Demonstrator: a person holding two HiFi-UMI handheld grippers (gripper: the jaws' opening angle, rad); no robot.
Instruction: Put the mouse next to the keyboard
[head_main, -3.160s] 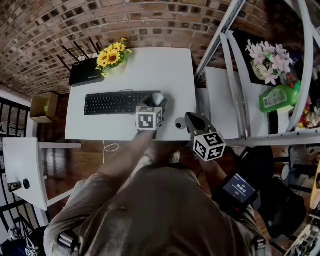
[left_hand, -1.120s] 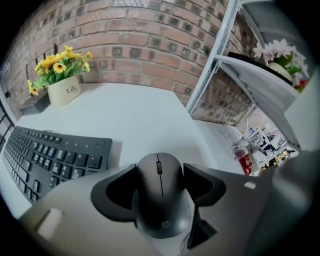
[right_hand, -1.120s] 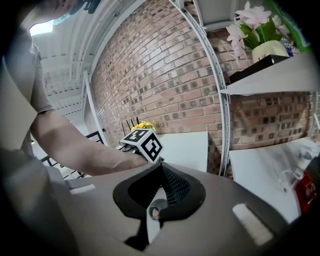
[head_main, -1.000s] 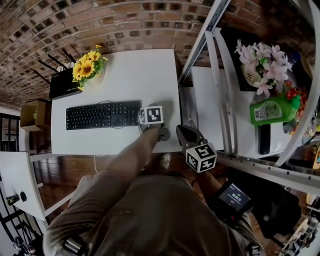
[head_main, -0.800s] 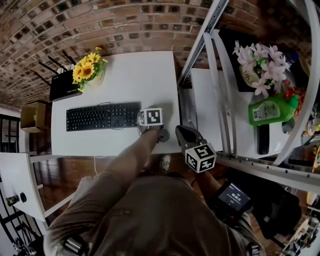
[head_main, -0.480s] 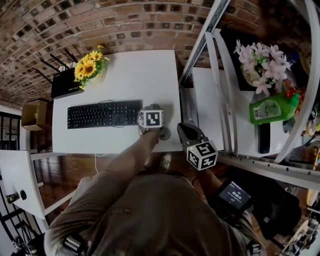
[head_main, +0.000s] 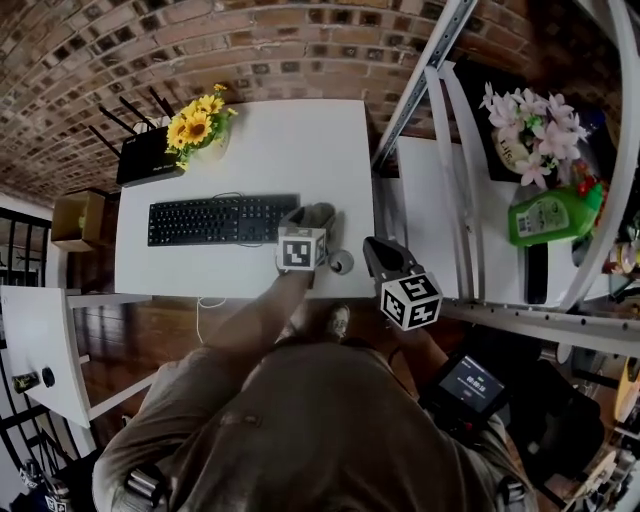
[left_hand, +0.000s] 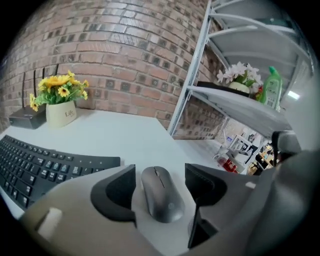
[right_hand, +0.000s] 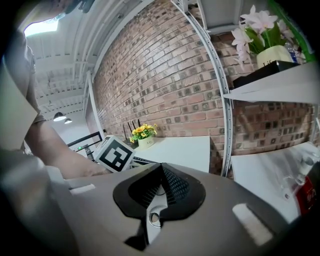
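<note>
A dark grey mouse lies on the white table, just right of the black keyboard. My left gripper straddles the mouse, one pad on each side with a gap to both. Its jaws are closing a little, and the pads do not press on the mouse. In the head view the mouse is hidden under that gripper. My right gripper hovers off the table's front right corner, jaws shut on nothing.
A sunflower pot and a black router stand at the table's back left. A small grey round object sits near the front edge. At the right, a metal shelf carries pink flowers and a green bottle.
The head view has shifted a little. My left gripper stays at the keyboard's right end, drawn back slightly toward me. The right gripper has barely moved.
</note>
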